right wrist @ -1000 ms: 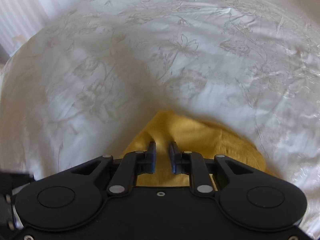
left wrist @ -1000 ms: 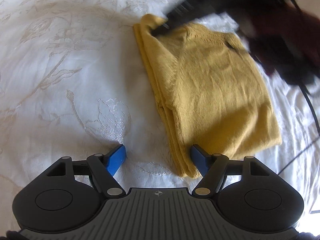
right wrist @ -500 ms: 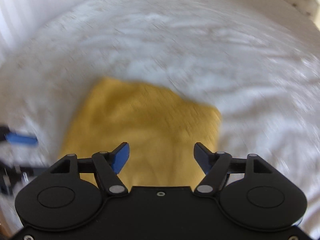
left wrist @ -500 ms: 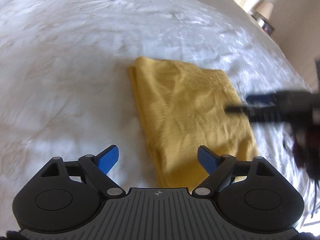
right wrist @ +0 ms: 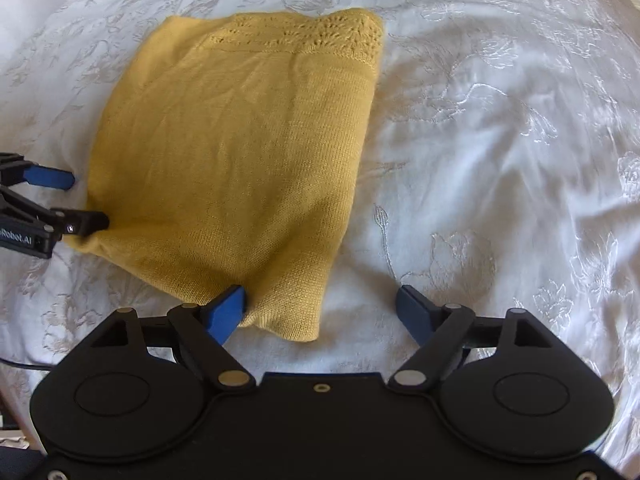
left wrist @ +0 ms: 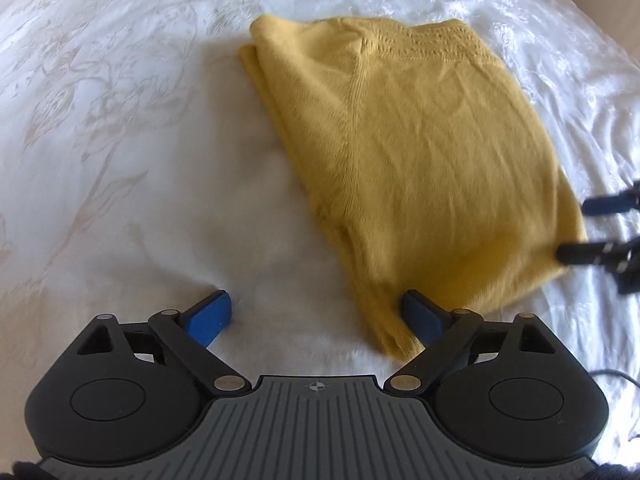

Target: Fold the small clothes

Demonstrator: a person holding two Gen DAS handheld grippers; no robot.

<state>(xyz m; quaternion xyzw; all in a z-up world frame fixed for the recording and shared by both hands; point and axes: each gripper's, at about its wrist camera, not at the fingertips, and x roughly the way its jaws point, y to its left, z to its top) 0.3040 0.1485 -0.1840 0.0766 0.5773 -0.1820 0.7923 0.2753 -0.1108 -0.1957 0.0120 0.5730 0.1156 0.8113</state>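
A mustard-yellow knitted garment (left wrist: 420, 152) lies folded into a rough rectangle on the white bedspread; it also shows in the right wrist view (right wrist: 240, 152). My left gripper (left wrist: 316, 312) is open, low over the bed, with the garment's near left corner between its fingers. My right gripper (right wrist: 320, 308) is open, with the garment's near right corner between its fingers. Each gripper shows at the edge of the other's view, the right one (left wrist: 600, 228) and the left one (right wrist: 72, 200), both open at the garment's near edge.
The white embroidered bedspread (left wrist: 120, 140) spreads all around the garment, also in the right wrist view (right wrist: 500, 140). A dark cable (left wrist: 616, 374) trails at the right edge of the left wrist view.
My right gripper let go of the garment's far edge, opened, and pulled back to the near right corner. My left gripper stayed open and settled at the near left corner.
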